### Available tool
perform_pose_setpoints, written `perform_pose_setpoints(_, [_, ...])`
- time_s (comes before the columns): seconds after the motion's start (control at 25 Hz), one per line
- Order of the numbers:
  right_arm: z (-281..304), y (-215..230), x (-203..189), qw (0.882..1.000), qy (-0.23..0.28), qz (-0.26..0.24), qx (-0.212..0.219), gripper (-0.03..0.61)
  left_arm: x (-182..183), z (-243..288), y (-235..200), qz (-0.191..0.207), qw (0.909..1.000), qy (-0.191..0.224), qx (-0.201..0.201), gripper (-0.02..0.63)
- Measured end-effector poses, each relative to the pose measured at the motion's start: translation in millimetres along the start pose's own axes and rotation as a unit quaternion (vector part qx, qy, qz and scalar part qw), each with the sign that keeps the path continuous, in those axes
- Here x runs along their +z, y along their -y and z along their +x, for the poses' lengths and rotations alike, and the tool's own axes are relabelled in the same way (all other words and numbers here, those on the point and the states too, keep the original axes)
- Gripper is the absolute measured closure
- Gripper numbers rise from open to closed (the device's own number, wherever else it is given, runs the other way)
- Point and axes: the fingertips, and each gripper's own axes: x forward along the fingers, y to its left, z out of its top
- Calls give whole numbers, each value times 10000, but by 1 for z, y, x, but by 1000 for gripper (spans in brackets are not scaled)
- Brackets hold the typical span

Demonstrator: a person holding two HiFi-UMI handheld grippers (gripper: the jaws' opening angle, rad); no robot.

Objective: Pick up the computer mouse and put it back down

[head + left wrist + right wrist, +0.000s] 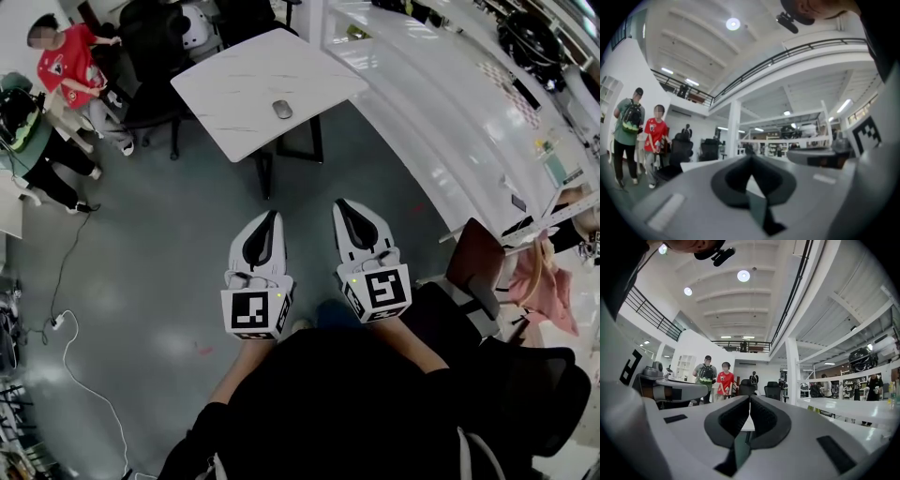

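Sitting untouched on the white desk [234, 80], the computer mouse [282, 110] is grey, flat on the top, roughly mid-desk and a bit toward the right corner. Desk stands on dark legs on the grey floor [150, 253], well ahead of the person holding the grippers. Neither gripper is near the mouse.

Left gripper [273, 217] and right gripper [342, 204] are side by side over the floor, held level, tips pointing toward the desk, marker cubes at the back by the person's hands. Left gripper view: jaws closed, tips meeting, nothing between the pads. Right gripper view: jaws closed too, pads together, nothing held. The mouse shows in neither gripper view.

Further out: black office chairs [150, 47] behind the desk's far left side. A person in a red shirt [66, 61] and a person in green with a backpack [23, 141] stand at the far left. White cable [75, 352] trails across the floor at the lower left. Long white counter [441, 112] runs along the right, with a dark red chair [476, 258] beside it.
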Motion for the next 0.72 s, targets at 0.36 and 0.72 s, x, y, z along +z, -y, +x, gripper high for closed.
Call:
perform_pose_setpoints(0.36, [34,6,-3,10000,77,-3,47,558,-3,19,-20,-12,10000,59,-6,608])
perform_pose_setpoints(0.72, [123,46,-16,9993,253,-146,238,558,-17,92,-74,-26,9995,210,243,609])
